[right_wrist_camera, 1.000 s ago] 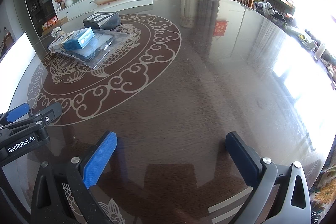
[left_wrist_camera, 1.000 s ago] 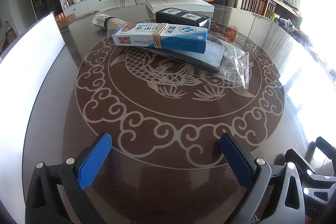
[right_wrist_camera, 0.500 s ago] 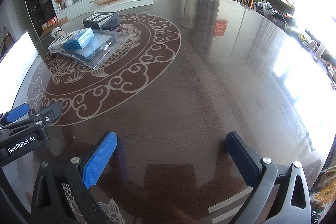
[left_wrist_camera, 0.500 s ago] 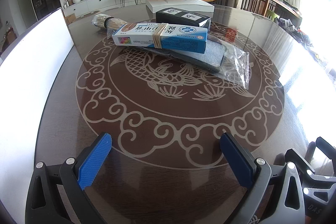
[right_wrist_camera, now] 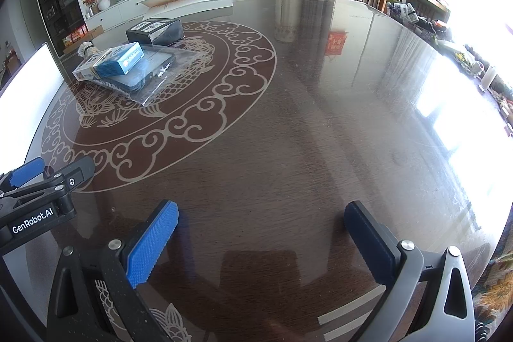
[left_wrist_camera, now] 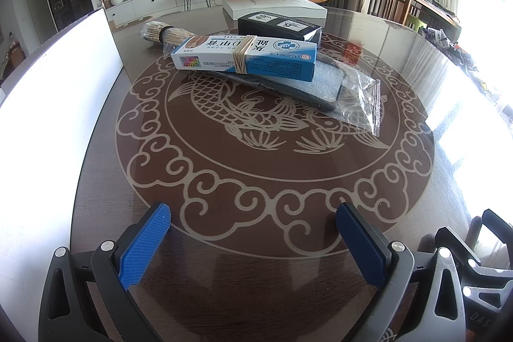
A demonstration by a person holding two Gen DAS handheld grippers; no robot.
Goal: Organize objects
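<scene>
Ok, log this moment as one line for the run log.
left gripper: open, empty | right gripper: open, empty | blue-and-white box: atop bagged item, untouched | black box: behind it | table

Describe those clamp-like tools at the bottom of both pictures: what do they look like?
The left gripper and right gripper match: two flat fingers with ribbed blue pads, on black and grey plastic frames with triangular cut-outs and silver screws. White "GenRobot.AI" lettering marks the left gripper's side. No cables or sleeves show.
</scene>
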